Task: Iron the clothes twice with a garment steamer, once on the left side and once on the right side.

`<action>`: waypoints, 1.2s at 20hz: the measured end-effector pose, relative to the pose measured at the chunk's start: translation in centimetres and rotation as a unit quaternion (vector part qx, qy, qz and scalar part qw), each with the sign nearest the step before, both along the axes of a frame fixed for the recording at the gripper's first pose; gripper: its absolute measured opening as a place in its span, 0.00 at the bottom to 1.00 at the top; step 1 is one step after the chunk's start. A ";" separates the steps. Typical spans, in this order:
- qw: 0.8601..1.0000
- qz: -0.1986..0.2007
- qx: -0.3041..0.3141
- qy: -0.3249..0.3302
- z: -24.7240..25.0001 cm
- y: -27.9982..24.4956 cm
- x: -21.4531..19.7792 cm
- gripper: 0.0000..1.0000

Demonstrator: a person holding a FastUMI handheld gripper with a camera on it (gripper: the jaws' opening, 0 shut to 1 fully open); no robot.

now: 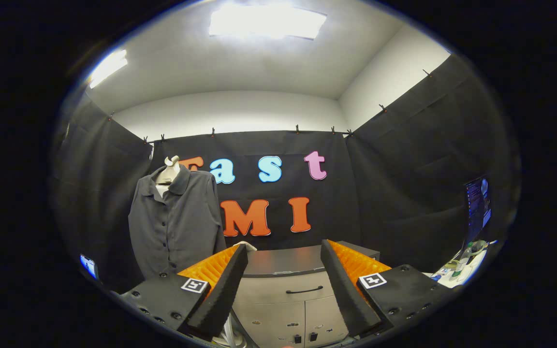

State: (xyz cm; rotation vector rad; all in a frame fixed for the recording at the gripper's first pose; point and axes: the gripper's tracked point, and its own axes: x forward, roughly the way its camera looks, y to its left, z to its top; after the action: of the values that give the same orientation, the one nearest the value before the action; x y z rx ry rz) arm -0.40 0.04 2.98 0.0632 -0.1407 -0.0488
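Gripper: the gripper (283, 270) is spread wide, with nothing between its fingers (220, 285).
Shirt: a dark grey buttoned shirt (174, 224) hangs on a pale mannequin form (168, 171) against the booth wall, beyond the left finger.
Counter: a grey counter (283, 263) with a drawer handle (304, 290) stands straight ahead beyond the fingers.
Right side: a lit screen (477, 205) above cluttered items.

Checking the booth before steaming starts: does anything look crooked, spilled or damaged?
Nothing stands out. The grey shirt hangs buttoned on its mannequin beyond the hand-held gripper, whose fingers stand open and hold nothing, with the cabinet closed ahead.
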 end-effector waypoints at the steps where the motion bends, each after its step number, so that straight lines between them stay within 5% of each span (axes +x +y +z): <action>1: 1.000 0.003 0.004 0.000 0.0 0.1 0.1 0.98; 8: 0.997 0.056 0.043 0.016 -0.6 3.8 1.4 0.98; 14: 0.998 0.030 0.035 0.050 -1.1 3.5 6.4 0.98; 24: 0.989 0.116 -0.057 0.072 1.5 11.8 23.5 0.98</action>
State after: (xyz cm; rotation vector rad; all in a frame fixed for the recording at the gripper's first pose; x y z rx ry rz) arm 23.13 11.80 4.49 -0.0386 0.0083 0.1878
